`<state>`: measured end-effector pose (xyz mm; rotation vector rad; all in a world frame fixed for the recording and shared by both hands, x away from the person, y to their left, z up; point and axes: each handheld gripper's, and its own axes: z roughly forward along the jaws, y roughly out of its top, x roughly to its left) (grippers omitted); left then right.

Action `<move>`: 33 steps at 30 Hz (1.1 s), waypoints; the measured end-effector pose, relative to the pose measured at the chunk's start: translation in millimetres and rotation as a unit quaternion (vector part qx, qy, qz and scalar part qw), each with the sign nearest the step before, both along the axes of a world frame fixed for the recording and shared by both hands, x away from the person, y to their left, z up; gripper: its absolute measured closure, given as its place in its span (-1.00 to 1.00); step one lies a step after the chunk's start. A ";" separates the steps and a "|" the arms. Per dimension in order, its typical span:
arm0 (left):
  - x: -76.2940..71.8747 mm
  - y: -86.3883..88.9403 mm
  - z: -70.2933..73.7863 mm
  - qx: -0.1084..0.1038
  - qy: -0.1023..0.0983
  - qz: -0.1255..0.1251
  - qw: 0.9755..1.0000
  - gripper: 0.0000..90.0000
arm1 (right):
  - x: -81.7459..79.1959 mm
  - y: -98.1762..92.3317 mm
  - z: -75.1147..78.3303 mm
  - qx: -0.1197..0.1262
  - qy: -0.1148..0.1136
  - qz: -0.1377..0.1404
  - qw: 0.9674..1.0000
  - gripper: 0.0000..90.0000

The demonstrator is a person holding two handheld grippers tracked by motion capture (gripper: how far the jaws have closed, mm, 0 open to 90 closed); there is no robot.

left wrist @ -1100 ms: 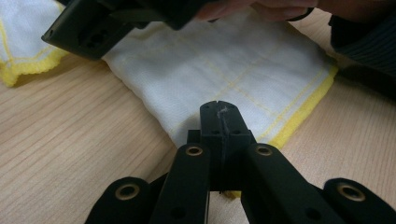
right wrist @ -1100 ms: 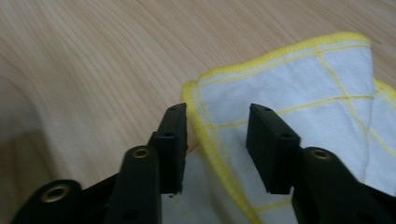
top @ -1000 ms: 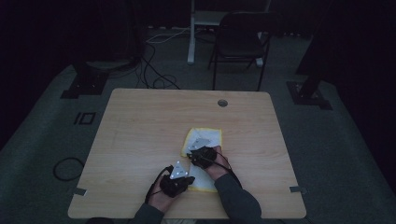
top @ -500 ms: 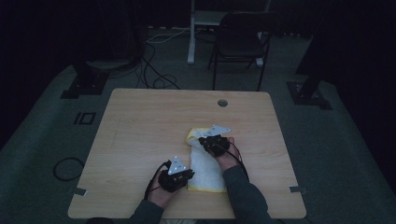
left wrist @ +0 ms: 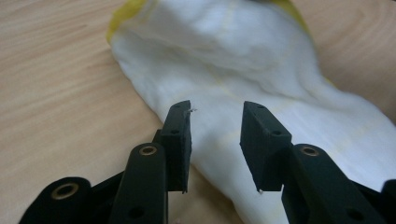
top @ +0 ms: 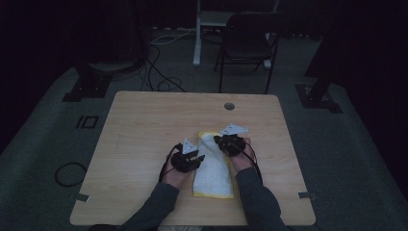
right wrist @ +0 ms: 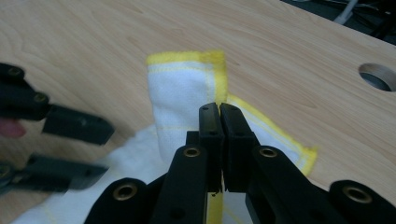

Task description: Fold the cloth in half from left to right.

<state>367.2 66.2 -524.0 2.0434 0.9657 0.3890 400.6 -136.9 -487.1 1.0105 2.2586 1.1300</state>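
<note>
A white cloth point(top: 211, 175) with a yellow hem lies as a long strip on the wooden table point(top: 144, 120), running from the middle toward the near edge. My right gripper point(top: 231, 142) is at the cloth's far end. In the right gripper view the right gripper point(right wrist: 219, 108) is shut on the yellow hem, and a fold of cloth point(right wrist: 177, 88) stands up just beyond its tips. My left gripper point(top: 190, 159) sits at the strip's left side. Its jaws have just been opening, and in the left gripper view the left gripper point(left wrist: 217, 109) is open above the cloth point(left wrist: 224, 51) with nothing between the pads.
A round cable hole point(top: 229, 106) lies in the table beyond the right gripper. Bare wood stretches left and right of the cloth. A dark chair point(top: 250, 43) stands behind the table, and a cable loop point(top: 70, 173) lies on the floor at the left.
Both grippers have moved away from the person. The right one carried the cloth's hem along, and the cloth now lies longer. The left gripper's jaws have opened.
</note>
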 end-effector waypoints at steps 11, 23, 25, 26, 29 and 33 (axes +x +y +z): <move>35.6 -17.1 -12.2 0.023 0.025 0.037 0.999 0.56 | 6.7 -11.9 -1.2 0.005 0.003 -0.020 1.000 0.96; 29.3 0.3 -6.4 -0.019 0.015 0.060 0.998 0.93 | 18.0 -29.9 -7.4 0.013 0.016 -0.059 0.998 0.96; 30.6 3.4 -7.5 -0.016 0.020 0.062 0.998 0.92 | 21.7 -32.7 -11.5 0.016 0.026 -0.067 0.997 0.96; 31.5 4.3 -8.3 -0.013 0.021 0.062 0.998 0.91 | 23.9 -33.7 -14.2 0.018 0.032 -0.071 0.997 0.96; 35.5 4.6 -11.8 -0.008 0.029 0.061 0.998 0.78 | 29.4 -34.0 -23.1 0.013 0.053 -0.084 0.995 0.91; 36.5 6.5 -13.8 -0.003 0.031 0.066 0.997 0.63 | 33.6 -34.6 -33.0 0.003 0.075 -0.097 0.992 0.73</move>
